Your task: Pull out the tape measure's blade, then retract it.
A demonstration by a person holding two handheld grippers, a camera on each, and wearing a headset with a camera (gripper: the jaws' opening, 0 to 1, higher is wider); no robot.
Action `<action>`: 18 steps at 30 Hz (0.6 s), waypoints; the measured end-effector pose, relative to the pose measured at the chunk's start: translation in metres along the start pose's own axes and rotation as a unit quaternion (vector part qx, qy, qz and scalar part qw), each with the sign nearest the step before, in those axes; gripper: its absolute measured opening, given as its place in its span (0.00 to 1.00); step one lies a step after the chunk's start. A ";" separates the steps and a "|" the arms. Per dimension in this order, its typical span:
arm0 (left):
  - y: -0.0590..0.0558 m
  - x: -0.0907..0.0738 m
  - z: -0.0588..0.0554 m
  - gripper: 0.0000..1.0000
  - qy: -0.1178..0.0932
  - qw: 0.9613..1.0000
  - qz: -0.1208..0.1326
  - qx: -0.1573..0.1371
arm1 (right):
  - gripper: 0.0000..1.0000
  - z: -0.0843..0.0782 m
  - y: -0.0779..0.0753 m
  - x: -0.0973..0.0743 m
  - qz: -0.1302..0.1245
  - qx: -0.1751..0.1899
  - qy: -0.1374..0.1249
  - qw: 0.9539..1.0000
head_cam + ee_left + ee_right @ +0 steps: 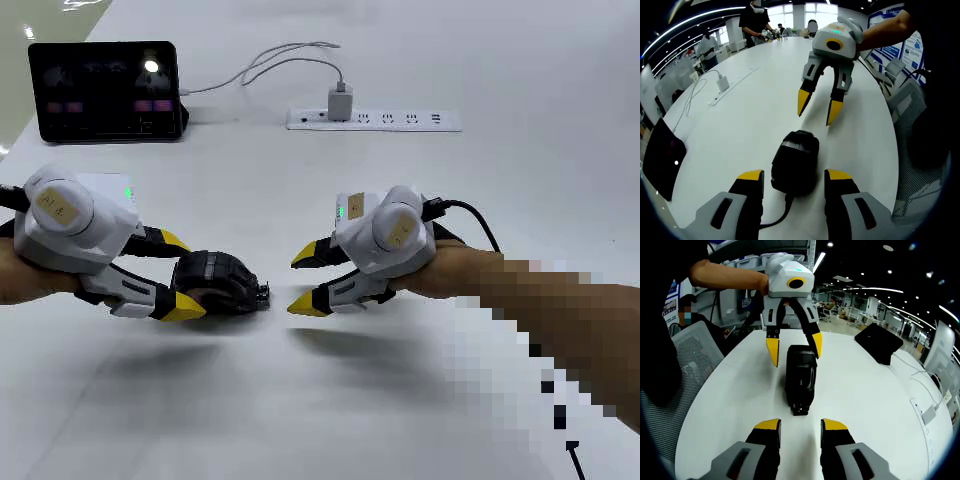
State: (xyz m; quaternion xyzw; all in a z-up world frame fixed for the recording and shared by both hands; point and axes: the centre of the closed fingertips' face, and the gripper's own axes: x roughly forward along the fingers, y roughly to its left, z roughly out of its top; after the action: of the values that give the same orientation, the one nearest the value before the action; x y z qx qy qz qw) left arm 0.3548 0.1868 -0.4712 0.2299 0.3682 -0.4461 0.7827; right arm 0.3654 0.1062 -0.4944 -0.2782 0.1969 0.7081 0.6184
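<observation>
Left claw (pixel 185 274) straddles tape measure (pixel 222 280) — right claw (pixel 298 285) gapes nearby.

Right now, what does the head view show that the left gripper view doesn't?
Head view: the tablet's lit screen and the tape measure's blade tip pointing at the right gripper. Left gripper view: people in the background and a mesh chair. Both: the black tape measure between the left gripper's jaws, and the power strip with its charger.
</observation>
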 end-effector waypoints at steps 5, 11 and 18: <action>0.000 0.002 -0.003 0.42 0.011 1.000 -0.006 0.012 | 0.26 0.001 -0.001 0.008 0.007 -0.011 0.004 1.000; 0.001 0.006 -0.004 0.39 0.019 0.999 -0.014 0.023 | 0.20 0.004 0.000 0.019 0.020 -0.017 0.009 1.000; 0.002 0.011 -0.005 0.35 0.025 0.999 -0.024 0.032 | 0.18 0.004 0.000 0.031 0.027 -0.021 0.017 0.999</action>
State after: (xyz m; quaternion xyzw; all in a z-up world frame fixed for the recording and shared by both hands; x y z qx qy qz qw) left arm 0.3584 0.1854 -0.4821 0.2570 0.3785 -0.4700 0.7548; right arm 0.3629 0.1323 -0.5110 -0.2975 0.1997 0.7239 0.5896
